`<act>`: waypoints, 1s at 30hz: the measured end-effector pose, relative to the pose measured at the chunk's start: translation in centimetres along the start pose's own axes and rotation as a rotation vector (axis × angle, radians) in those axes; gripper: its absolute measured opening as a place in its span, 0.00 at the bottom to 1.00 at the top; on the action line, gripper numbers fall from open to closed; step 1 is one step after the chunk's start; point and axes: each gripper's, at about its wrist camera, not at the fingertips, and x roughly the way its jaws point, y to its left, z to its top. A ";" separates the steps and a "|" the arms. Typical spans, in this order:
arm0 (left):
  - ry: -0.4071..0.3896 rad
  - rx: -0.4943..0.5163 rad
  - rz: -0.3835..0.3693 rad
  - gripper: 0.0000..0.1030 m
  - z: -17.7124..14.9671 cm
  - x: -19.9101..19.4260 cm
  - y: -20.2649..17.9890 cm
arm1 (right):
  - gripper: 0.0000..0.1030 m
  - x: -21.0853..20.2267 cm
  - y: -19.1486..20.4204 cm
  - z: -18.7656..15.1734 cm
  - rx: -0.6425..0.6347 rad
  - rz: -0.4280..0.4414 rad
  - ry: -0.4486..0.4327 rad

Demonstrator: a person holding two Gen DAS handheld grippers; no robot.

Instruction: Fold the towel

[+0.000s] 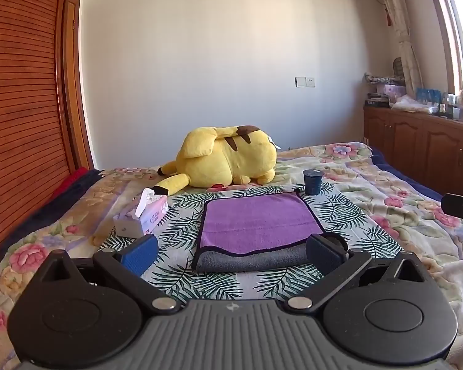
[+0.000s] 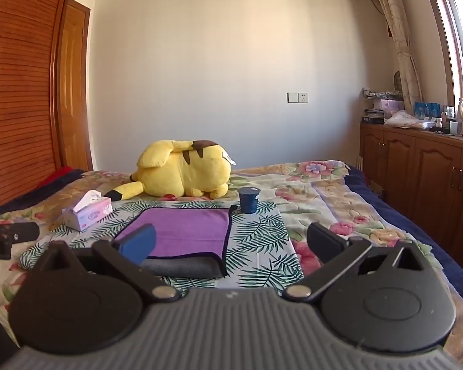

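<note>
On the bed, the towel point(image 1: 256, 225) lies folded; both the left gripper point(image 1: 231, 254) and right gripper point(image 2: 231, 242) hover released, so each should pinch a near corner squarely.

left tool point(image 1: 231, 254) spread wide, right tool point(image 2: 231, 243) likewise

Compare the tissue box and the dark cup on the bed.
The tissue box is a pale pink and white rectangular block lying flat; the dark cup is a navy round tub standing upright. The box lies left of the towel, beside its left edge; the cup stands by the towel's far right corner. A white tissue sticks out of the box; the cup's top looks covered. Both rest on the bedspread, apart from both claws.
</note>
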 end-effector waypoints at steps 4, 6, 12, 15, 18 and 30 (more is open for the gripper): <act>-0.005 0.008 0.006 0.84 -0.3 0.1 -0.4 | 1.00 0.1 0.1 0.1 0.005 -0.002 -0.001; -0.002 0.002 0.001 0.84 -0.5 0.0 -0.2 | 1.00 0.1 0.1 0.3 0.006 -0.004 -0.002; -0.003 0.012 0.000 0.84 -0.3 -0.1 -0.1 | 1.00 0.2 -0.3 -0.2 0.018 -0.002 0.005; -0.005 0.011 0.002 0.84 -0.3 -0.1 -0.1 | 1.00 0.3 -0.4 -0.3 0.015 -0.005 0.013; -0.007 0.015 0.006 0.84 -0.2 -0.2 -0.1 | 1.00 0.2 -0.4 -0.3 0.011 -0.007 0.014; -0.006 0.011 0.006 0.84 0.1 -0.3 0.2 | 1.00 0.3 -0.2 -0.3 0.001 -0.010 0.021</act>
